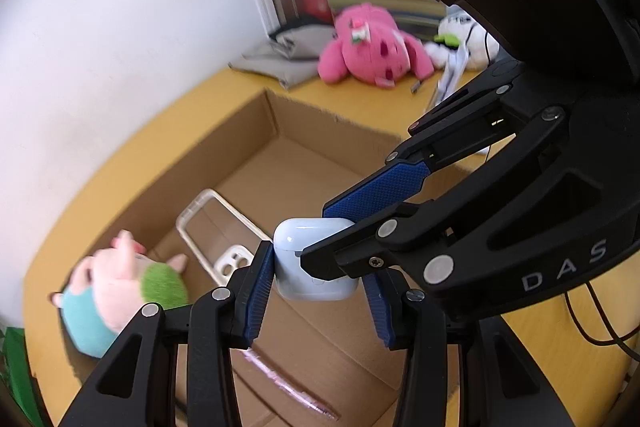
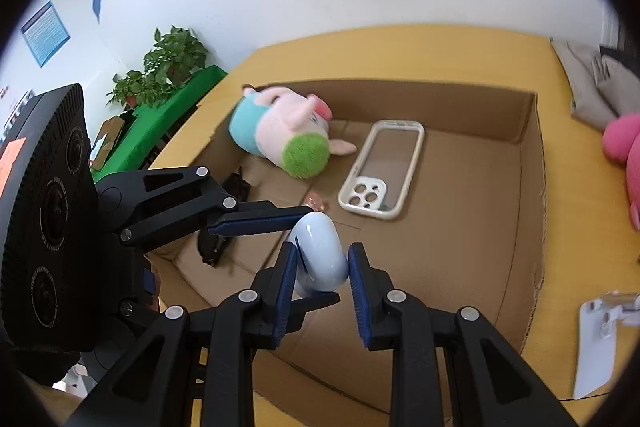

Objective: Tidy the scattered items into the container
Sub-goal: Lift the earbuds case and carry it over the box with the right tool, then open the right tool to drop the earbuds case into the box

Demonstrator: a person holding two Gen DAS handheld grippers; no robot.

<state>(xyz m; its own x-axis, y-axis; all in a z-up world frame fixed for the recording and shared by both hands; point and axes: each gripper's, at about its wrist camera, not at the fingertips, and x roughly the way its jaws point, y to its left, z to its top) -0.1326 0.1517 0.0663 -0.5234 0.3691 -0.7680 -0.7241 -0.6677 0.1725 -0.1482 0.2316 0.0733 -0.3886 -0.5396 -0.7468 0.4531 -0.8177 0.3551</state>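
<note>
Yellow table (image 2: 440,51): both grippers (image 1: 320,283) (image 2: 320,279) clamp the earbud case (image 2: 320,251) above the box (image 2: 532,155) holding phone case (image 2: 384,171).

"DAS" on the right gripper (image 1: 320,241) body

Left gripper (image 1: 320,283) and right gripper (image 2: 322,279), angled downward, cross with both partly closed.

Three plush toys (image 1: 370,45) – two phone cases (image 2: 382,169), one earbud case (image 2: 320,255), one cardboard box (image 2: 532,163).
</note>
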